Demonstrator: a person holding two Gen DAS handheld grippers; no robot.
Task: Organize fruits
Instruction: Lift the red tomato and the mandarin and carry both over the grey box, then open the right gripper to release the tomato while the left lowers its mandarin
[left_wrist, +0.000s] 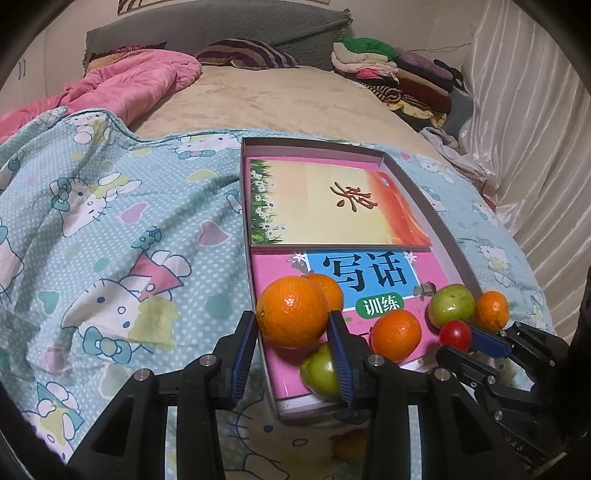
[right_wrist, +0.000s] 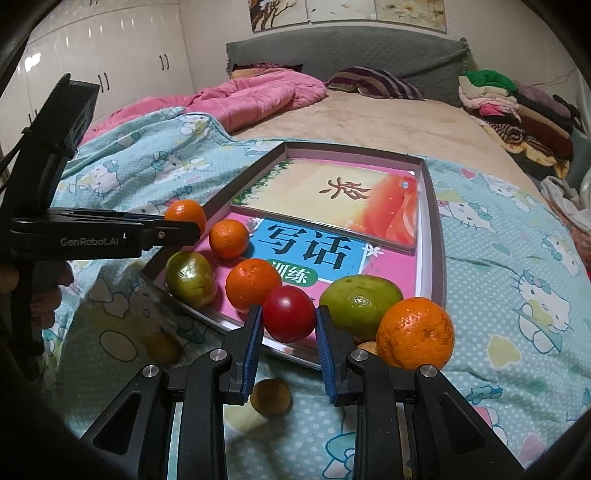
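Fruit is gathered at the near end of a shallow grey tray (left_wrist: 436, 206) lying on a bed covered by a blue cartoon-cat sheet (left_wrist: 122, 229). Two books fill the tray: a pink workbook (left_wrist: 369, 273) nearer and a yellow-orange book (left_wrist: 325, 206) on top at the far end.

In the left wrist view, the left tool (left_wrist: 291, 332) is closed on a large orange (left_wrist: 291, 312), its blue pads pressing both sides of the fruit above the tray's near left corner. A second orange (left_wrist: 330, 291) sits just behind it, a green tomato (left_wrist: 319, 369) lies below and to the right, partly hidden by the right-hand finger, and a small orange (left_wrist: 396, 334) rests on the workbook further right.

In the right wrist view, the right tool (right_wrist: 290, 325) is closed on a red tomato (right_wrist: 289, 314), gripped between both pads over the tray's near edge. Just right of it lies a green fruit (right_wrist: 360, 304) and, nearer, another orange (right_wrist: 415, 334) on the sheet beside the tray's right corner. A yellowish fruit (right_wrist: 271, 397) lies on the sheet beneath the right tool, outside the tray.

At the far end of the bed are a pink quilt (right_wrist: 258, 96) and a pile of folded clothes (right_wrist: 517, 110).
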